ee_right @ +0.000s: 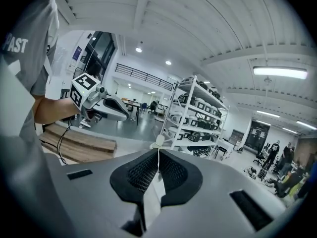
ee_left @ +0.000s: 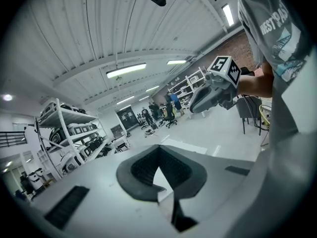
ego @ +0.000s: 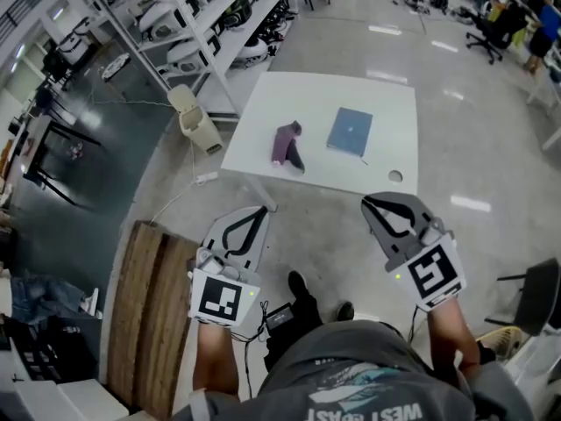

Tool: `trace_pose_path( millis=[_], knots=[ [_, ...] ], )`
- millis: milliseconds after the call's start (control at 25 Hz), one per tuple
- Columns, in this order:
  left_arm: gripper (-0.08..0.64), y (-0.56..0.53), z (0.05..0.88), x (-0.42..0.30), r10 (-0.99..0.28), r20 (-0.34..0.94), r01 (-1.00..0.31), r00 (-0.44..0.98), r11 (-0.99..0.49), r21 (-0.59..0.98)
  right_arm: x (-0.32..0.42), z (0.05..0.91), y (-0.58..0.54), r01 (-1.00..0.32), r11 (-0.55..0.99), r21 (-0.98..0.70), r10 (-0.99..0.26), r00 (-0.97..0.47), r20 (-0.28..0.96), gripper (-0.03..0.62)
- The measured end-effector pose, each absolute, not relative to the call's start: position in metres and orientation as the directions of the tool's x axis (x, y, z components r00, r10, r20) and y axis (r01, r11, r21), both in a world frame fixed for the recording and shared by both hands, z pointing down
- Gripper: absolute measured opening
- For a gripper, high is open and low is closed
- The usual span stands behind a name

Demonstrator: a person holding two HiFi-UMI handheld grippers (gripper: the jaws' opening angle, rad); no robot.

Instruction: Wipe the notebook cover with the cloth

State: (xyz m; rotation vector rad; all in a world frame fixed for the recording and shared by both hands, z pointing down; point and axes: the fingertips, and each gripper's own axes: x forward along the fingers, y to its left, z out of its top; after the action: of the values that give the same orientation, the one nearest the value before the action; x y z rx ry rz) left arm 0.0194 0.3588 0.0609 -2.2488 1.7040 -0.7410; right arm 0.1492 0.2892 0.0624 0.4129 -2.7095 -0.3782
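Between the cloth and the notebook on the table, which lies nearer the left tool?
The crumpled purple cloth; the flat blue notebook lies farther right, away from the left tool.

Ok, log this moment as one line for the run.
stage: wipe not started | left gripper: shut, empty | right gripper: shut, empty | purple cloth: on white table, beside blue notebook, untouched

the cloth [ego: 285, 144] is soft fabric, the notebook cover [ego: 350, 132] matt, the table [ego: 289, 95] smooth, the floor [ego: 351, 46] glossy.
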Motion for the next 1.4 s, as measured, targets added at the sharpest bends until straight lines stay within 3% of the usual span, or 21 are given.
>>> trace_pose_path(
  millis=[760, 1400],
  knots=[
    [0.002, 0.276, 0.066, -0.120, -0.912, 0.222, -0.792, 0.346, -0.411, -0.452, 0.009, 0.067, 0.228, -0.344, 0.875, 0.341, -0.454, -0.827, 0.332, 0.032],
    [0.002, 0.222, 0.076, -0.148, -0.911, 0.238, -0.815, 0.338, -0.410, -0.409, -0.033, 0.075, 0.168, -0.287, 0.900, 0.328, -0.403, -0.834, 0.376, 0.032]
  ],
)
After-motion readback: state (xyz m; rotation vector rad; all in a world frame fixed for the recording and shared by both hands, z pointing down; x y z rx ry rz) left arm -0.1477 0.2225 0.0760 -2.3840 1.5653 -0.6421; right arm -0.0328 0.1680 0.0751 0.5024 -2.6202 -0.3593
